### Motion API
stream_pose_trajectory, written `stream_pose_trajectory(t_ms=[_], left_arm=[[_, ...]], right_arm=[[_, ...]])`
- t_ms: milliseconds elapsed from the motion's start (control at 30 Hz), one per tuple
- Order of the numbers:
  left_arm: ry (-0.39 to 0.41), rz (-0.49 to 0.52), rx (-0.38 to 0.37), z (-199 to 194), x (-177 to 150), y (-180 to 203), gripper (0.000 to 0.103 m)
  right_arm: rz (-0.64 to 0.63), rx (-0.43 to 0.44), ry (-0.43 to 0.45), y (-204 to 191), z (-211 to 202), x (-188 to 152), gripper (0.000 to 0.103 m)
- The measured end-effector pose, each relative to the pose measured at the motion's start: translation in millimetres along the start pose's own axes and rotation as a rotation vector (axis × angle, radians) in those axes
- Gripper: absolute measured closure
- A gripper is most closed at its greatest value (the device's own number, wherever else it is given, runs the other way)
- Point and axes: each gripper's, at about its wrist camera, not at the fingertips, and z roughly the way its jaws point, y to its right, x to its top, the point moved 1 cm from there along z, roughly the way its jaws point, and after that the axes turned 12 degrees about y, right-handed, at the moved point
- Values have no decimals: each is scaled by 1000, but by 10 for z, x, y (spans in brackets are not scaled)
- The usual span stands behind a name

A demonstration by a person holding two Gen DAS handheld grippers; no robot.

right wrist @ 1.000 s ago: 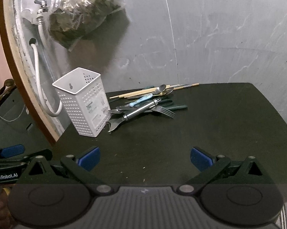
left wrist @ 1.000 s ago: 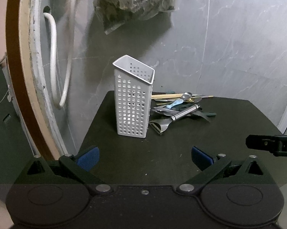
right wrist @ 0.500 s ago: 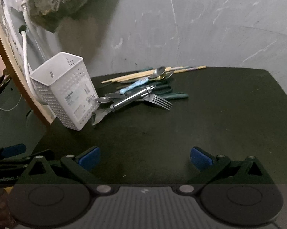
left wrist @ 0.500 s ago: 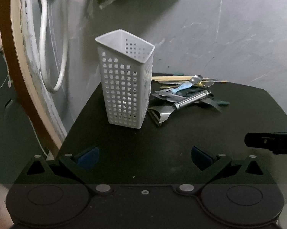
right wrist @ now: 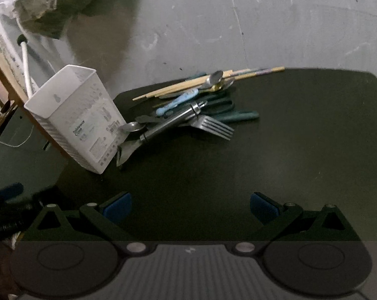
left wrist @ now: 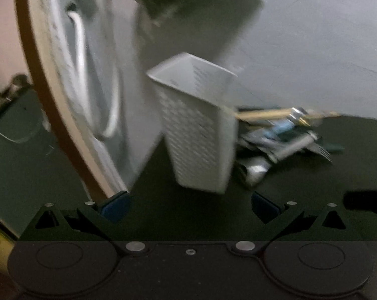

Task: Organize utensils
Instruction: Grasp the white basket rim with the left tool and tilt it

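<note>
Utensils [right wrist: 188, 115] lie heaped — fork, spoons, chopsticks — beside a white perforated holder [right wrist: 75, 122] with an unreadable label; both grippers [left wrist: 189, 203] [right wrist: 190, 203] gape, empty.

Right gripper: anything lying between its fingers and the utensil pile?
No. In the right wrist view, only bare dark table separates the right gripper from the utensil pile.

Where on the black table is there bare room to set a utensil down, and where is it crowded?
Free: the black table right of the utensil pile, and the front strip between pile and right gripper. Crowded: the back-left corner, where the pile butts against the white holder.
</note>
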Motion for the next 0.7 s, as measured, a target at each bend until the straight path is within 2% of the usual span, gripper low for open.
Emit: stream_pose_trajectory(t_ms=[67,200,333,500,667,700], left_arm=[[39,18,8,82,41,-63,1],[91,90,-30,389,78,-120,1],[147,127,-149,650,147,-166,1],[236,168,-306,898,223,-142,1],[246,157,-334,1100,342,-142,1],[253,150,-332,1127,362,-158,3]], right_arm=[[14,-14,1,-22,30,-14,0],[50,-81,13,-79,105,-33,0],[93,-207,69,-198,70,-2,0],[138,-345,85,-418,49,-97,0],[165,-409,96,-627,-13,-180,0],[170,-415,102,-655,-24,-183,0]])
